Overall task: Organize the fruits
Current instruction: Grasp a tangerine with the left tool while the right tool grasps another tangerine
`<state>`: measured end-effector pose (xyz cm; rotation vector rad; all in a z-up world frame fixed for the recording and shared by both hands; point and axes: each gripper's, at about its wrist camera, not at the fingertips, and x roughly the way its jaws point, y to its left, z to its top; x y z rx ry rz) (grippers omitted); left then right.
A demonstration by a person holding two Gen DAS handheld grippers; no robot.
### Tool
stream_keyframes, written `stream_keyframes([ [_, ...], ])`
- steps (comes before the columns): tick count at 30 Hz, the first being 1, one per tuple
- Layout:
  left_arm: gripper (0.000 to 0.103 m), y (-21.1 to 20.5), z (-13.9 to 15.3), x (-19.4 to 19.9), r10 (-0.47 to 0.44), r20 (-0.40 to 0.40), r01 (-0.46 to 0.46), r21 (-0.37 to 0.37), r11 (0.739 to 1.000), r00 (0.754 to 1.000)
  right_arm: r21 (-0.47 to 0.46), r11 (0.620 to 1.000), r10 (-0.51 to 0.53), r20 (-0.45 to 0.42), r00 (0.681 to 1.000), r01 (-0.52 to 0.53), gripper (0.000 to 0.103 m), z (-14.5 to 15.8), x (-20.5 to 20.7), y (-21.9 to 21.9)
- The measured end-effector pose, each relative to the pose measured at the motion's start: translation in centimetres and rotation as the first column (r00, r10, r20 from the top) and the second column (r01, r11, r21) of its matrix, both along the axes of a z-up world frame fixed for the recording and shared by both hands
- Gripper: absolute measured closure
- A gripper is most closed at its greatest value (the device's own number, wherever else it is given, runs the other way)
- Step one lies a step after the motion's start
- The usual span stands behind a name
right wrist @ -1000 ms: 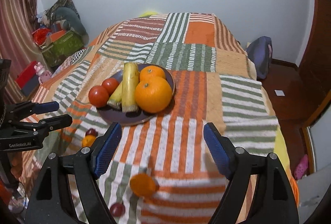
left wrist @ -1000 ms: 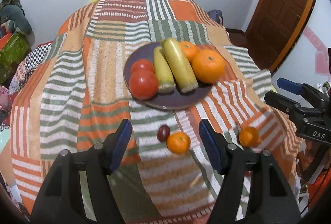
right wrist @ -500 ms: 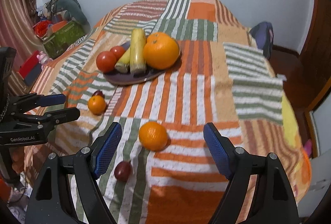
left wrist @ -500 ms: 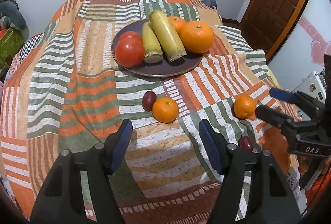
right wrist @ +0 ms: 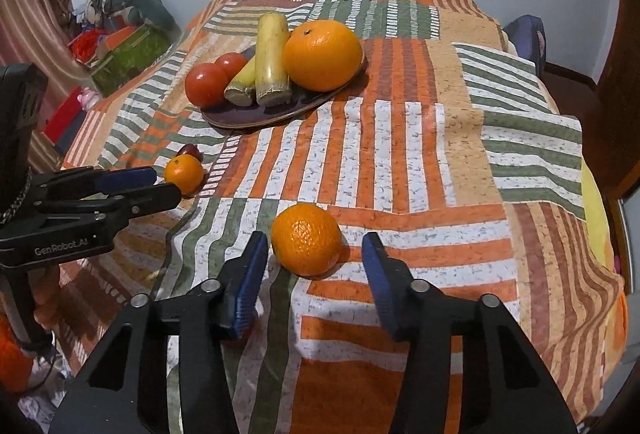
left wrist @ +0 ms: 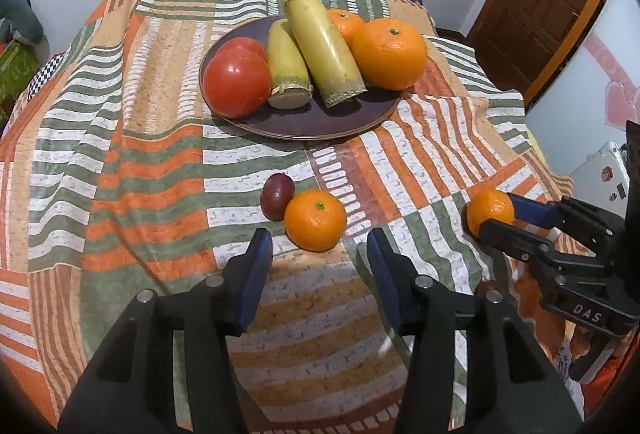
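Plate holds 2 tomatoes, 2 yellow stalks, 2 oranges. Both grippers sit lower than before. Left gripper, jaws just narrowed but empty, faces a small orange. Right gripper likewise brackets another orange, untouched.

Loose oranges, plum near plate

A small dark fruit sits mostly hidden behind the left tongs.
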<state>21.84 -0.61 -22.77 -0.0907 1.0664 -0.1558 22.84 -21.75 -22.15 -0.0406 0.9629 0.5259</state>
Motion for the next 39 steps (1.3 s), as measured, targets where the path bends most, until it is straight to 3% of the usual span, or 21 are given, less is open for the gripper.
stream_keyframes([
  [5,0.061,0.2,-0.5,0.6,0.016,-0.015,-0.016,-0.018,1.000,1.000,0.003,1.000,0.012,0.013,1.000,-0.012,0.069,0.2,0.1,0.5],
  [7,0.071,0.1,-0.5,0.5,0.015,-0.011,-0.015,-0.015,1.000,1.000,-0.003,1.000,0.016,0.018,1.000,-0.016,0.069,0.2,0.1,0.6],
  [19,0.073,0.7,1.3,-0.2,0.006,0.036,-0.005,-0.025,1.000,0.999,0.011,1.000,0.017,0.052,0.998,-0.017,0.069,1.8,0.4,0.5],
  [22,0.081,1.0,1.9,-0.3,0.000,0.049,0.001,-0.031,1.000,0.999,0.015,1.000,0.019,0.068,0.998,-0.020,0.069,2.3,0.7,0.7],
  [27,0.081,0.9,1.2,-0.2,-0.019,0.019,0.019,-0.024,1.000,1.000,0.022,1.000,0.020,0.073,0.997,-0.022,0.069,2.5,1.1,1.2],
  [31,0.073,0.4,0.3,-0.1,-0.032,-0.010,0.031,-0.032,0.999,0.999,0.017,1.000,0.025,0.067,0.997,-0.026,0.069,2.2,1.1,1.3],
  [39,0.073,0.5,1.6,1.4,-0.025,0.032,0.026,-0.026,0.999,0.999,0.019,1.000,0.011,0.061,0.998,-0.013,0.069,2.0,1.6,0.5],
])
